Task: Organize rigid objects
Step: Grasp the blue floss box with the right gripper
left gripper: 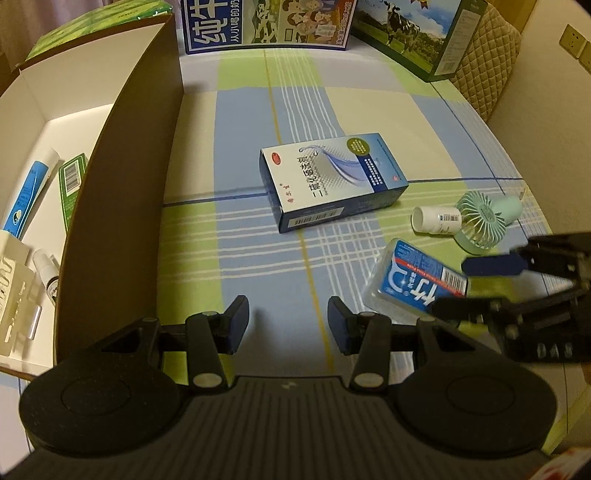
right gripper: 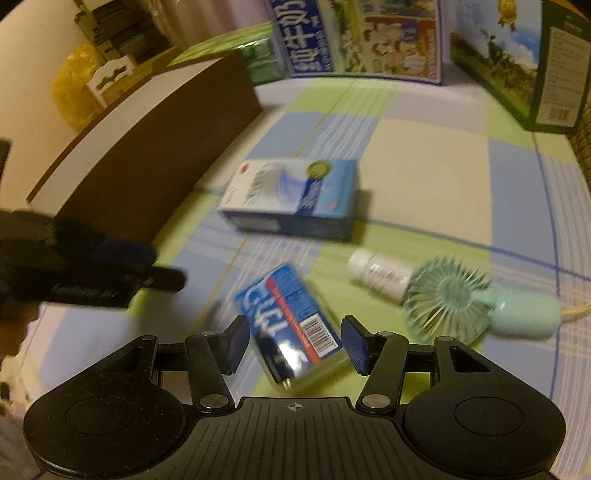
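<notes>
My left gripper (left gripper: 288, 325) is open and empty over the checked cloth, beside the brown storage box (left gripper: 140, 147). My right gripper (right gripper: 295, 339) is open with its jaws either side of a small blue plastic-wrapped pack (right gripper: 291, 321), which also shows in the left wrist view (left gripper: 413, 284); no pad visibly touches it. A blue-and-white medicine carton (left gripper: 332, 181) lies mid-table, also in the right wrist view (right gripper: 291, 195). A white bottle (left gripper: 436, 219) and a mint handheld fan (left gripper: 487, 221) lie to the right.
The storage box holds a blue tube (left gripper: 26, 199), a green carton (left gripper: 72, 188), a small spray bottle (left gripper: 48, 273) and a white blister pack (left gripper: 14, 295). Large milk cartons (left gripper: 266, 22) stand along the back. A padded chair (left gripper: 487, 55) is at back right.
</notes>
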`<state>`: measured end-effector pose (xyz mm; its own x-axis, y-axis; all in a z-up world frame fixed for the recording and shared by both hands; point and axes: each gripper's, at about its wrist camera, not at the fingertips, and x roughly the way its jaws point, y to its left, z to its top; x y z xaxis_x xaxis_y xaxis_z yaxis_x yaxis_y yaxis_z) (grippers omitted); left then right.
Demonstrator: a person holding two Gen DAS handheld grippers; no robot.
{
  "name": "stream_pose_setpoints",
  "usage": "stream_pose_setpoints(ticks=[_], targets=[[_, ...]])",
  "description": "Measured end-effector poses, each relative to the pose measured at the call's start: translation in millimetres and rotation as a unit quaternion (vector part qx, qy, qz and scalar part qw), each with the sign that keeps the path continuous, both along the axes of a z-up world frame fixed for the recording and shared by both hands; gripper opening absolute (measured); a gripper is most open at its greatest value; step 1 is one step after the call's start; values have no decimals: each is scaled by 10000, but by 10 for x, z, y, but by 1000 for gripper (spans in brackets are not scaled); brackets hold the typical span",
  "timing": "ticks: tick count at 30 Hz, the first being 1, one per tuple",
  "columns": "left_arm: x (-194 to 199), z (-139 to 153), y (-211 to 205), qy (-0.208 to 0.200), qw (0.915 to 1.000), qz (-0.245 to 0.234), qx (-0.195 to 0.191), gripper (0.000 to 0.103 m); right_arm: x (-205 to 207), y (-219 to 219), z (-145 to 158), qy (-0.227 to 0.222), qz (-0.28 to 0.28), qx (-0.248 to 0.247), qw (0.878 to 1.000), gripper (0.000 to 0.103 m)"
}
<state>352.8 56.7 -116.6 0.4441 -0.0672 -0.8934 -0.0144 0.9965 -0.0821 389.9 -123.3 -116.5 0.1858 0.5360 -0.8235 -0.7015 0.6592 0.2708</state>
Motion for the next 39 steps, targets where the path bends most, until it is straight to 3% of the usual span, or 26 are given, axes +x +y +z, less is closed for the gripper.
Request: stream_pose_setpoints(ticks=[6,18,29,34,39], targets=[[-15,-33,12,29,10000,-18,0,42,-79,113,20,-199,-40,-168,9997,54],[-22,-32,12,-6,10000,-80,26,43,-111,430,-185,-626,584,-700,9939,59],[13,16,-54,-62,9993,-344,133,43,-149,400,-243,-851,459,-683,9930,54],[89,123,-100,-184,9978,-628,126,45,-144,238,-65,-900,78,-417,9950,54],[311,256,-134,-399,9944,-960,200,49,-56,-43,153,-1009,-644,-299,9924,54]])
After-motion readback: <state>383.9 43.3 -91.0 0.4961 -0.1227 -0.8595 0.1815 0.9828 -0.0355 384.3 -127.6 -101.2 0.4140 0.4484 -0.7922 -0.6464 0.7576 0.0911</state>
